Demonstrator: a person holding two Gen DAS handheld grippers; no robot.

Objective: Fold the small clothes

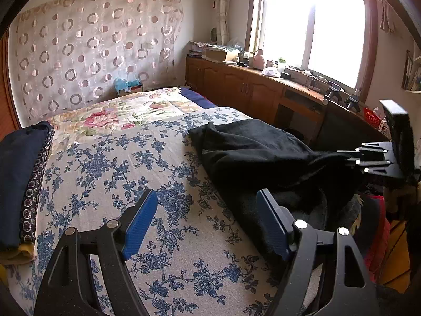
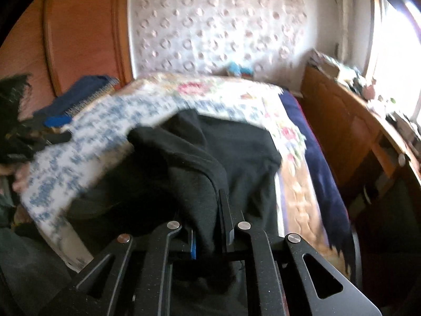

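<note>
Right wrist view: my right tongs [image 2: 210,226] pinched a fold of the black knit garment [image 2: 236,144] lying on the blue-floral bed [image 1: 158,158]; my left tongs [image 1: 208,223] gaped wide, empty, beside it.

Black garment [image 1: 252,152] on a white bedsheet [image 1: 168,237] printed with blue flowers. Cream quilt [image 1: 123,113] patterned in pink roses, green leaves. Navy folded clothes [image 1: 18,173] edged with a dotted-ring print. Sheer pale curtain [image 1: 92,47] covered in pinkish circles. Blue pads on black gripper fingers [image 1: 139,223]. Brown wooden cabinets [image 1: 236,87].
</note>
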